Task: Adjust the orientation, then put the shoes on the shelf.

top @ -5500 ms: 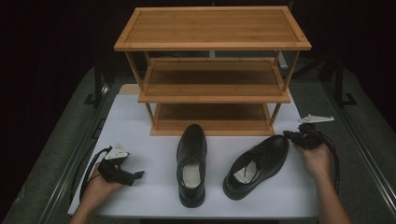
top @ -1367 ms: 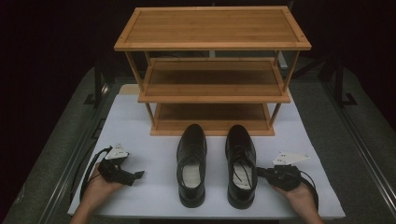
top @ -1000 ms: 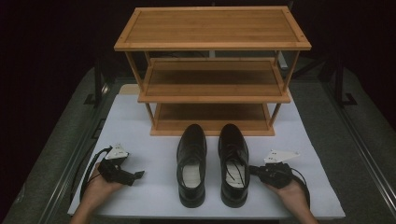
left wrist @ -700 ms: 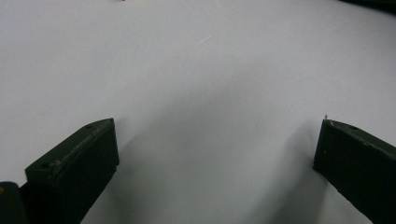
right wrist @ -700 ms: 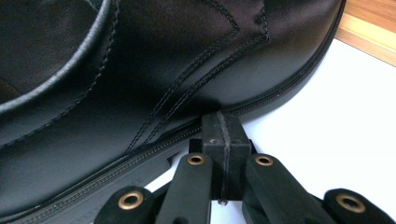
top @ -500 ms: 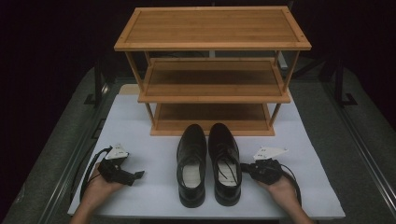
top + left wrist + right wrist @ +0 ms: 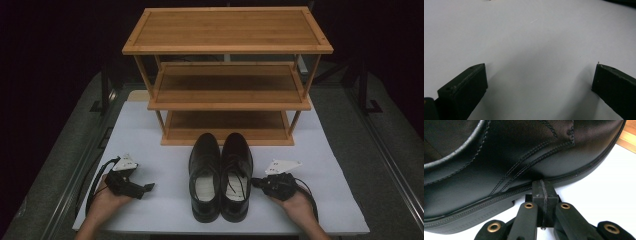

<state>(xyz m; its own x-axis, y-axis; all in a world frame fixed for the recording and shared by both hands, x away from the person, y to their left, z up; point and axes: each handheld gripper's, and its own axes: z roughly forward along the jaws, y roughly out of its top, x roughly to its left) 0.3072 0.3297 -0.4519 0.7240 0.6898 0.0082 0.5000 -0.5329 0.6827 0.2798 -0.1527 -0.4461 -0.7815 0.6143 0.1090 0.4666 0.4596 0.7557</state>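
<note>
Two black leather shoes stand side by side on the white mat (image 7: 325,165), toes toward the wooden rack: the left shoe (image 7: 204,175) and the right shoe (image 7: 236,172). My right gripper (image 7: 256,183) is shut with nothing between its pads and presses its tip against the right shoe's outer side; in the right gripper view the joined tips (image 7: 543,191) touch the shoe (image 7: 506,162) at its sole seam. My left gripper (image 7: 149,187) rests on the mat at the left, apart from the shoes, its jaws wide open over bare mat (image 7: 531,50).
A three-shelf bamboo shoe rack (image 7: 227,75) stands at the back of the mat, its lowest shelf (image 7: 227,125) just beyond the shoe toes. Grey table edges and black rails run along both sides of the mat.
My shut right gripper has pushed the right shoe leftward across the mat, straightened it, and brought it up against the left shoe. The left gripper has stayed put.
</note>
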